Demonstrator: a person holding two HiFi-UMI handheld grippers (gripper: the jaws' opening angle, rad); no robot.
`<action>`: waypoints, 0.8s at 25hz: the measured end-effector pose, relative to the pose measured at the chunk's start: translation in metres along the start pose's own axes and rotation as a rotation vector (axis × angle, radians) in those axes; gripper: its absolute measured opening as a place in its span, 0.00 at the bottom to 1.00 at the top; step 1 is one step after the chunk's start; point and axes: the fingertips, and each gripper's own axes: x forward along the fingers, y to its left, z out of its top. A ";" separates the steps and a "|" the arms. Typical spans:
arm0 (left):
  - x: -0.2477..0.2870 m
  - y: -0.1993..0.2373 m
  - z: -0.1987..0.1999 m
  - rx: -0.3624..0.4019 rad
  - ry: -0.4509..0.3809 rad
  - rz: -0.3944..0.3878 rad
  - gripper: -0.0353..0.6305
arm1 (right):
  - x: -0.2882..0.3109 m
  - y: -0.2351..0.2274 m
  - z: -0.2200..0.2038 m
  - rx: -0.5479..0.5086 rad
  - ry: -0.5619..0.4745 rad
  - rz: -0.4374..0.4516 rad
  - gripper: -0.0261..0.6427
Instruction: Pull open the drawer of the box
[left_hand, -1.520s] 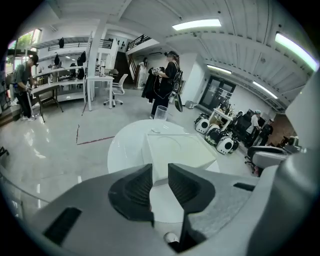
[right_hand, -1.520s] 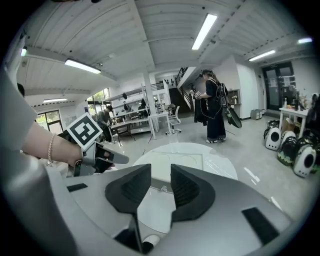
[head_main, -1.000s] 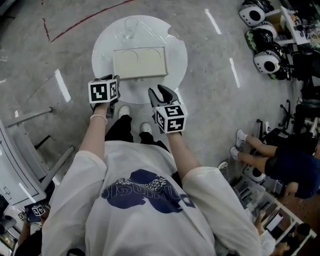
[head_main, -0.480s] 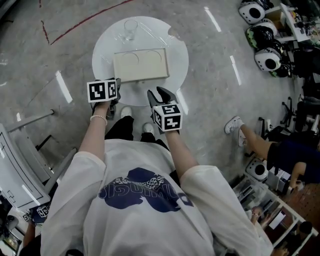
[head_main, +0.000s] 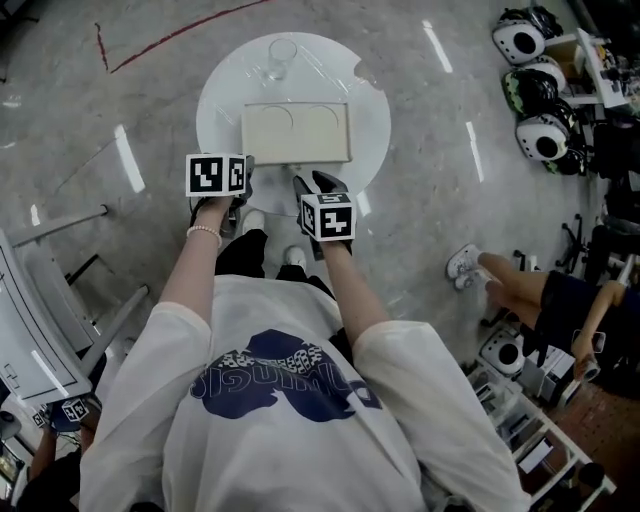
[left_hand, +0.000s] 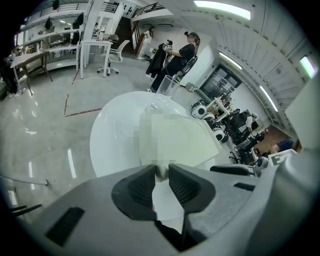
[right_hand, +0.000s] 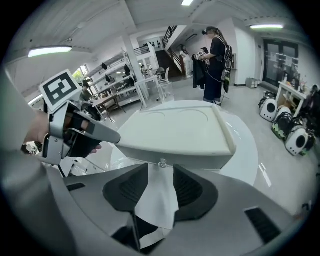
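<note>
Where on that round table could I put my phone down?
Bare table lies left and right of the cream box, out to the rim. A glass stands at the far edge. The near edge is crowded: the left hand-held gripper and right hand-held gripper are at the box's front.

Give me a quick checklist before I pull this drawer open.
1. Right claw lined up with the drawer knob: ok, knob sits at the mouth of its gap.
2. Claw open enough: ok, jaws have just been opening, pads not on the knob.
3. Knob gripped: not ok.
4. Left claw steadying the box: cannot tell; it is at the left front corner, contact unclear.
5. Glass clear of the pull: ok, behind the box.
</note>
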 end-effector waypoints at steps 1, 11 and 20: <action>0.000 0.000 0.000 -0.001 0.004 -0.002 0.18 | 0.006 0.000 -0.001 0.004 0.024 -0.001 0.27; -0.001 -0.001 -0.001 -0.003 0.019 -0.019 0.18 | 0.039 -0.001 -0.012 0.048 0.224 -0.009 0.27; -0.001 0.002 -0.001 -0.005 0.029 -0.036 0.18 | 0.060 0.000 -0.017 0.112 0.368 0.006 0.28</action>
